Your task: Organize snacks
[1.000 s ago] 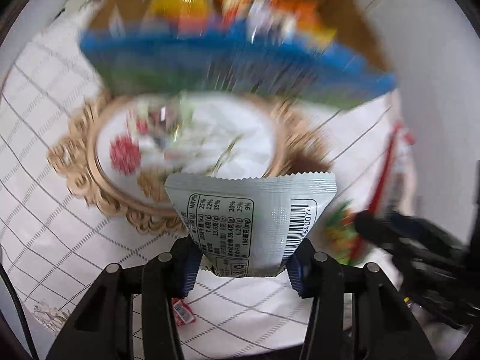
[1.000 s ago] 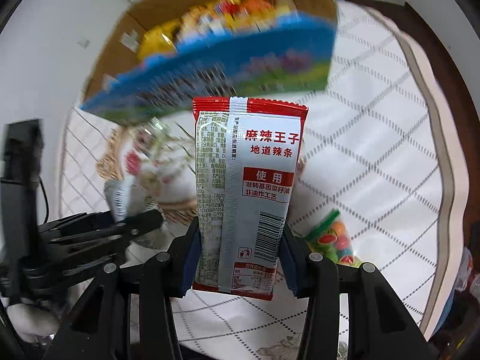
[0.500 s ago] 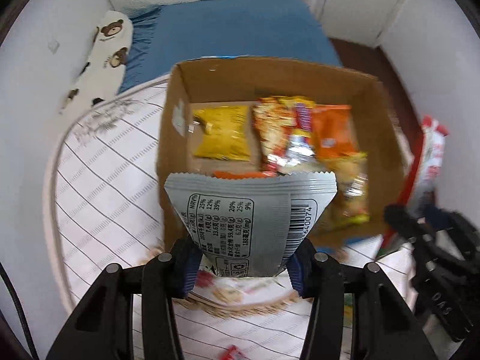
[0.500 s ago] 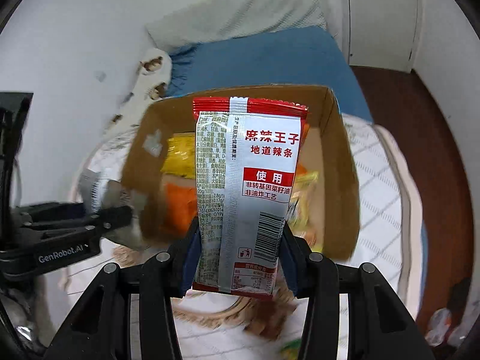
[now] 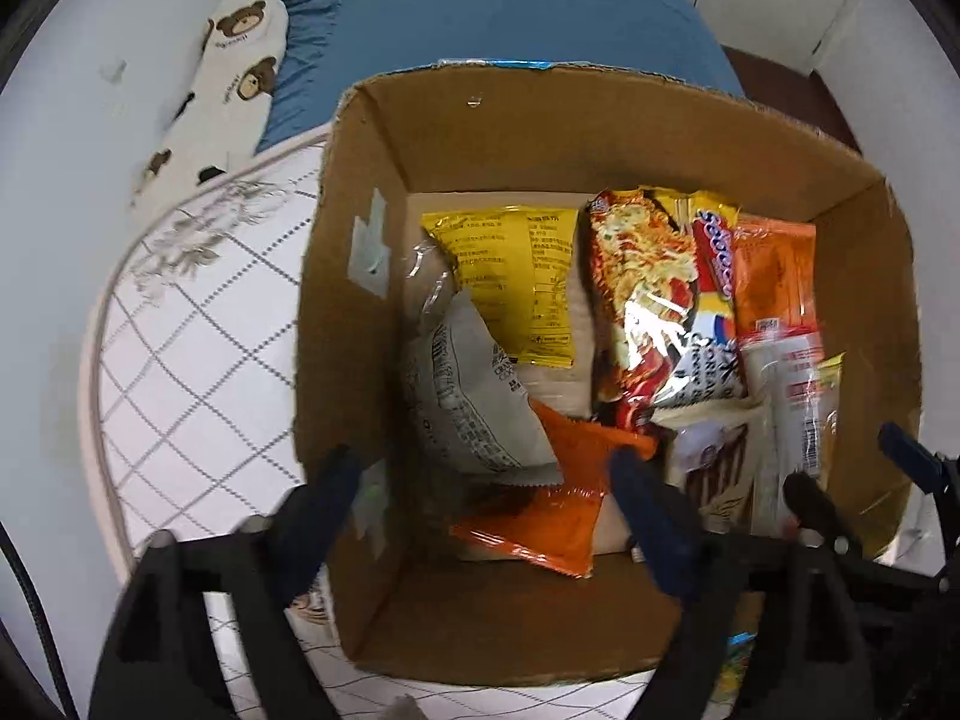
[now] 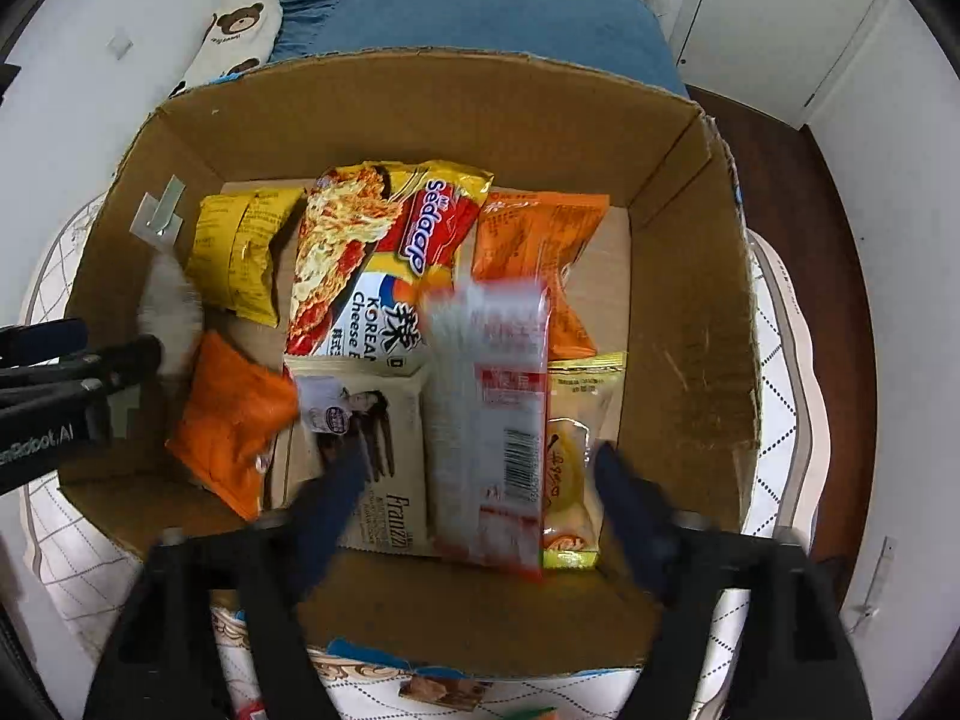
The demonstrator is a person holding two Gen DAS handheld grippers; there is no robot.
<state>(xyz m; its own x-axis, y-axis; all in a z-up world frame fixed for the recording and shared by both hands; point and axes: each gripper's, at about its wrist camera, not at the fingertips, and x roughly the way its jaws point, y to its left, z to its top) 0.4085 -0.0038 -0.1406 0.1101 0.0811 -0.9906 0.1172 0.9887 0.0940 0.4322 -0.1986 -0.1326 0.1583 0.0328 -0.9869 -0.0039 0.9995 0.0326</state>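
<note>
A brown cardboard box [image 5: 600, 138] [image 6: 684, 300] holds several snack packets. My left gripper [image 5: 486, 480] is open above its left side; the grey packet [image 5: 474, 396] lies loose in the box against the left wall. My right gripper [image 6: 480, 480] is open above the box's near side; the red-and-white spicy strip packet [image 6: 498, 420] is blurred between the fingers, free of them, on the other snacks. It also shows in the left wrist view [image 5: 792, 396]. The left gripper shows at the left edge of the right wrist view [image 6: 78, 360].
In the box lie a yellow packet [image 5: 516, 276], a Sedaap noodle pack [image 6: 384, 258], orange packets [image 6: 234, 414] [image 6: 540, 252] and a Franzzi biscuit pack [image 6: 372, 456]. The box stands on a white checked tablecloth [image 5: 180, 372]. A blue bed [image 5: 510, 18] is behind.
Both grippers have opened over the box. The grey packet has dropped from the left gripper into the box, and the red-and-white packet has left the right gripper.
</note>
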